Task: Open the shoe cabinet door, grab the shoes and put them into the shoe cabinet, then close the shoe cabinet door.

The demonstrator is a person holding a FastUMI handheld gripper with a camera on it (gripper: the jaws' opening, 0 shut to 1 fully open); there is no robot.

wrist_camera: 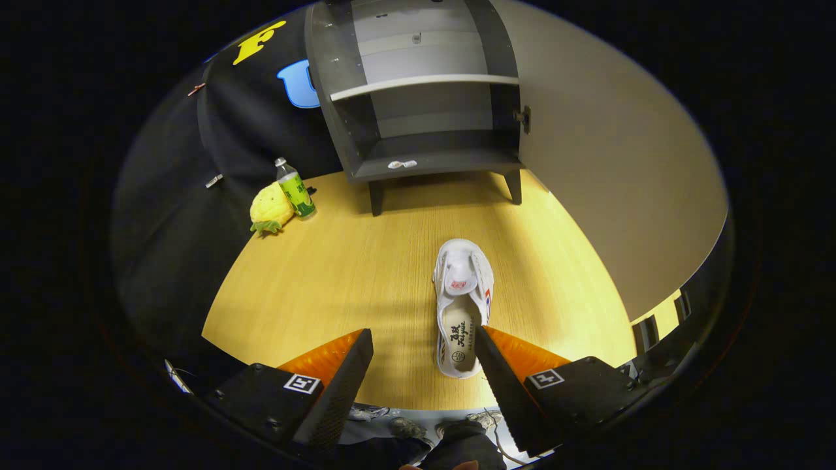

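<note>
A white canvas shoe (462,307) lies on the wooden table (339,274), toe pointing toward the cabinet, its heel end beside my right finger (493,365). My gripper (424,343) hovers above the table's near edge, open, with nothing pressed between the fingers. Beyond the shoe stands the dark grey shoe cabinet (424,98) on short legs, its inside showing a light shelf (424,83) and a bottom compartment. Its door (607,156) is swung open to the right, a pale broad panel reaching toward me.
A yellow plush toy (270,209) and a green-labelled plastic bottle (295,189) stand on the table left of the cabinet. A small white object (401,164) lies on the cabinet's bottom board. Black cloth wall runs along the left.
</note>
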